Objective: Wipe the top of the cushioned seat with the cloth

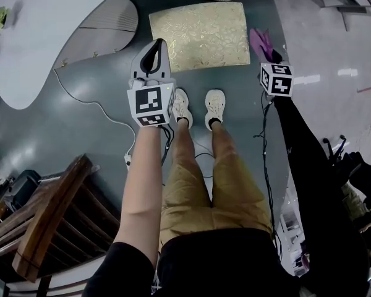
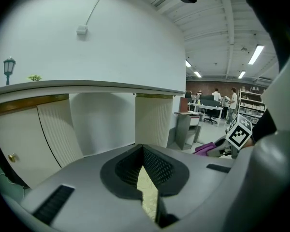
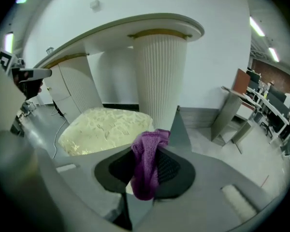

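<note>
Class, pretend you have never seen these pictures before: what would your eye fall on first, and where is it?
The purple cloth stands out first, pinched in the right claw. Next comes the gold-patterned cushioned seat, low on the grey floor ahead of the person's shoes and beside a white ribbed pedestal. The left claw is shut and empty, by the seat's left edge.

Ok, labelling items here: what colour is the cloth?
The cloth is purple, clearest in the right gripper view.
</note>
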